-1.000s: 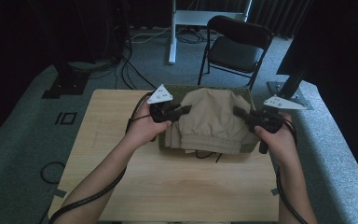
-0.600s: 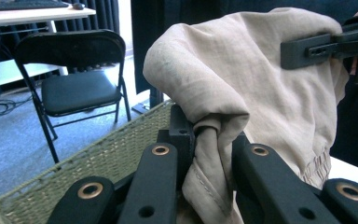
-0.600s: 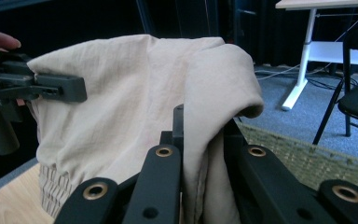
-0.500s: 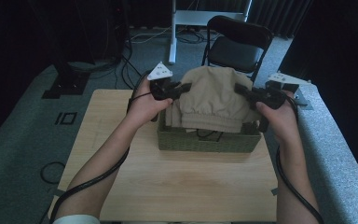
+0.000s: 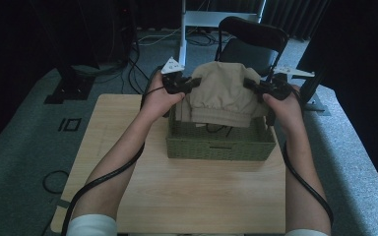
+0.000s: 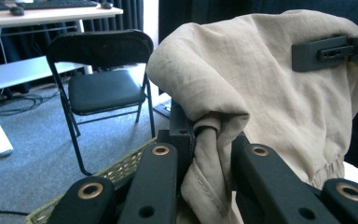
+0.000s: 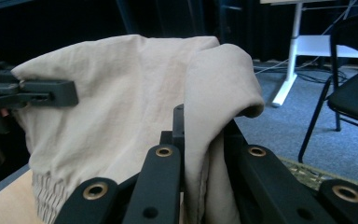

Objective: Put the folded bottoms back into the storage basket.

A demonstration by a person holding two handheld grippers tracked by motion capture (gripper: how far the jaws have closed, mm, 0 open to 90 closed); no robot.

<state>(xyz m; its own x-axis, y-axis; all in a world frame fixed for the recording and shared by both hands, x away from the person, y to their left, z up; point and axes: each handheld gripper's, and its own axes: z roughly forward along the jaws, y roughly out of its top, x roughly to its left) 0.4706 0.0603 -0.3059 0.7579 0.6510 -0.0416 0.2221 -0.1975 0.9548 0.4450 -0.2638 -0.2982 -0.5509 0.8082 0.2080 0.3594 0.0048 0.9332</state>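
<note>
Wooden table fills the lower centre of the high view. Woven green basket stands on it at mid-frame. Beige folded garment hangs above the basket at upper centre, its gathered hem lowest, stretched between both tools. Left gripper at the garment's left edge has its jaws clamped on a bunched fold of cloth. Right gripper at the right edge is likewise clamped on a fold.
</note>
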